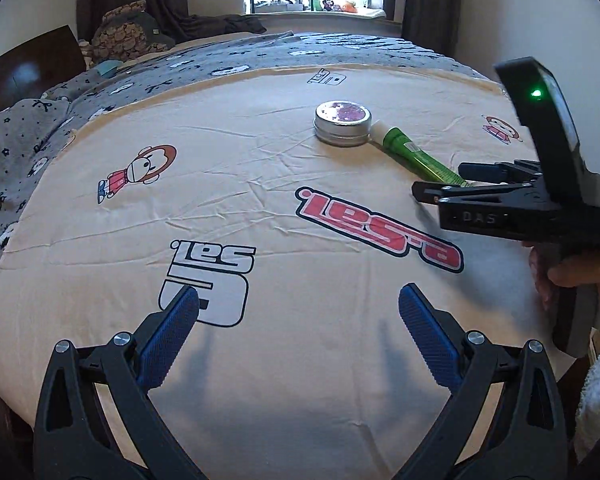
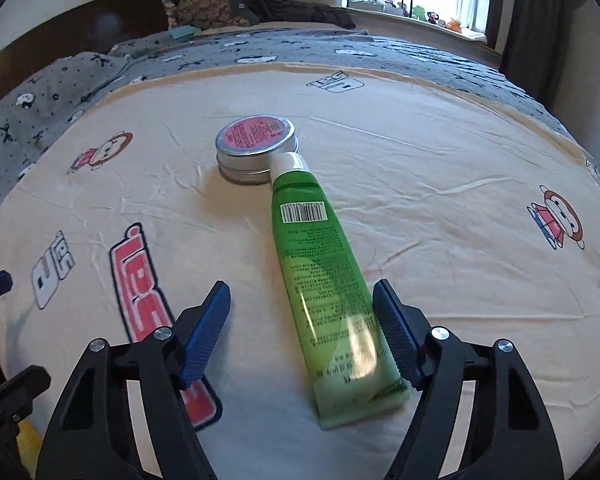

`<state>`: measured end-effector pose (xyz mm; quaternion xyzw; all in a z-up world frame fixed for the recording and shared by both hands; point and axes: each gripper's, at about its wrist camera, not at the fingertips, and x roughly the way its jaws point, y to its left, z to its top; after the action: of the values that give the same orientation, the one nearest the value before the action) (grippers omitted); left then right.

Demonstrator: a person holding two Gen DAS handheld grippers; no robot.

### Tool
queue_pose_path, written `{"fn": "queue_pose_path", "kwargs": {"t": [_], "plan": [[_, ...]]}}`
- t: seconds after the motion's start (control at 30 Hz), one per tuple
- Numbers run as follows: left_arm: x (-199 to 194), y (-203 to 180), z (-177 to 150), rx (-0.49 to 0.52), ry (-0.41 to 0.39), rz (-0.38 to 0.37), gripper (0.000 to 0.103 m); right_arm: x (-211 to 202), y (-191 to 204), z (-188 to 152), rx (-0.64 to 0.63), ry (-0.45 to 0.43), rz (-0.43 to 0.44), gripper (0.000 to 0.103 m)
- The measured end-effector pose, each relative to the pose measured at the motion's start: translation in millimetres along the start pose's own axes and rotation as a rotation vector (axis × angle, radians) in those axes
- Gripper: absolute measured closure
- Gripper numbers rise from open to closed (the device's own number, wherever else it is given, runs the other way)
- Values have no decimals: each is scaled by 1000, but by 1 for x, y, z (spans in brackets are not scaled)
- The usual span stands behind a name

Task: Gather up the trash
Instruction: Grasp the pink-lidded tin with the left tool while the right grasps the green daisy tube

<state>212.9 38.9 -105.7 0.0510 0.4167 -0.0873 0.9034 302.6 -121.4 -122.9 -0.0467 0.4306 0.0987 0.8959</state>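
Observation:
A green tube with a white cap (image 2: 320, 264) lies on the cream printed sheet (image 2: 440, 184), its cap touching a round silver tin with a pink label (image 2: 256, 152). My right gripper (image 2: 302, 332) is open, its jaws either side of the tube's lower half; the right pad (image 2: 396, 340) is close against the tube. In the left wrist view the tin (image 1: 342, 122) and tube (image 1: 416, 156) lie far right, with the right gripper (image 1: 440, 188) over the tube's end. My left gripper (image 1: 298, 336) is open and empty above the sheet.
A grey patterned blanket (image 1: 260, 52) covers the far side of the bed. A dark headboard (image 1: 28, 68) and pillows stand at the left. A window sill with small toys (image 1: 320, 4) is beyond. The bed edge runs along the right.

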Motion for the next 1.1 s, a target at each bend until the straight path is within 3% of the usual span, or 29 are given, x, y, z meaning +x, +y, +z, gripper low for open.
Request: {"fn": "queue_pose_path", "kwargs": {"t": [0.07, 0.1, 0.13, 0.33, 0.63, 0.93, 0.97, 1.0, 1.1], "plan": [[5, 0, 5, 3, 4, -4, 8, 10, -1, 5, 11, 10, 1, 37], [8, 0, 7, 5, 4, -4, 8, 11, -4, 8, 29, 4, -1, 53], [11, 0, 10, 7, 5, -4, 8, 11, -7, 10, 39, 1, -6, 56], [33, -7, 32, 11, 21, -15, 8, 13, -31, 12, 66, 9, 36, 58], [80, -31, 90, -4, 7, -33, 9, -9, -82, -7, 121, -7, -14, 63], [145, -51, 139, -44, 20, 31, 13, -23, -109, -26, 149, -27, 3, 64], [151, -51, 141, -51, 22, 45, 13, -25, -111, -27, 157, -30, 15, 66], [156, -51, 144, -58, 29, 51, 13, -28, -112, -27, 158, -36, 21, 88], [169, -47, 150, -83, 60, 44, 16, -41, -112, -26, 152, -64, -14, 94]]}}
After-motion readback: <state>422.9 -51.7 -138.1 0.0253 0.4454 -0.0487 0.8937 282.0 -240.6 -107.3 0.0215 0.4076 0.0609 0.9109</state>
